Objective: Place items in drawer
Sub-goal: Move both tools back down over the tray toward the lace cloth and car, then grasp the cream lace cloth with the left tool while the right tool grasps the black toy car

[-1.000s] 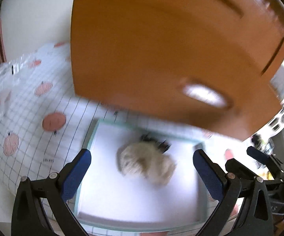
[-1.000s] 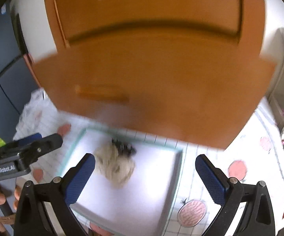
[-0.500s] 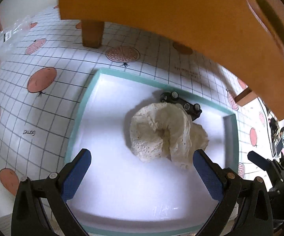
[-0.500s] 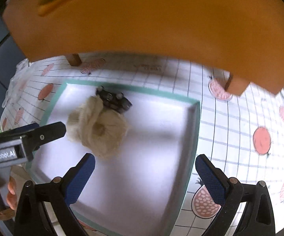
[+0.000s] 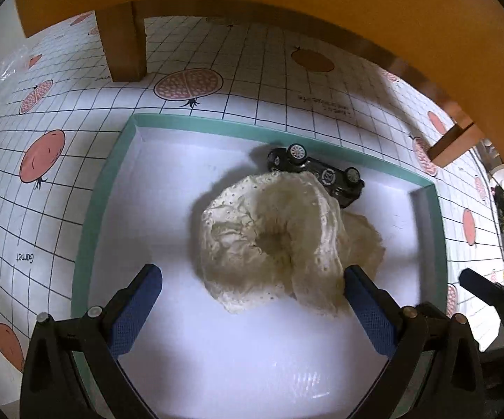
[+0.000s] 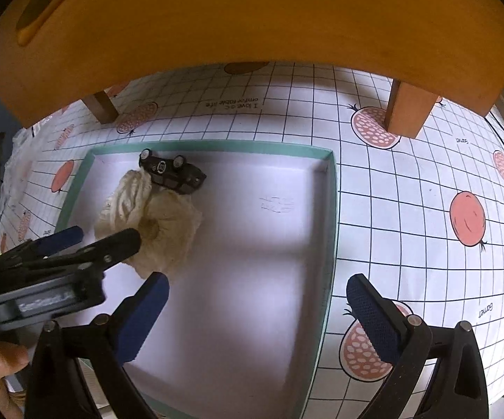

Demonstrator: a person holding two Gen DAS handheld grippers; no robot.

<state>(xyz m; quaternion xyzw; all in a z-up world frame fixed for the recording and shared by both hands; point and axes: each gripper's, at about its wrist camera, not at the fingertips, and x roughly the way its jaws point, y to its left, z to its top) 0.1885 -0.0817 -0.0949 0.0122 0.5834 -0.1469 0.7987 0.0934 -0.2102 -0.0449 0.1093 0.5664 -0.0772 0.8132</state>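
Cloth and toy car waiting in the tray, both hand-held grippers released.

The cloth (image 5: 279,241) is bunched against the car (image 5: 316,173) near the tray's (image 5: 87,216) far edge on the desk (image 5: 252,80), below the drawer unit (image 6: 252,17). The left hand-held gripper (image 5: 248,309) is spread around the cloth, seemingly for lifting; the right hand-held gripper (image 6: 258,317) is held empty over the tray.

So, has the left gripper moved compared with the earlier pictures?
Yes. The left gripper has come down and forward toward the cream cloth in the tray, which now looks larger.
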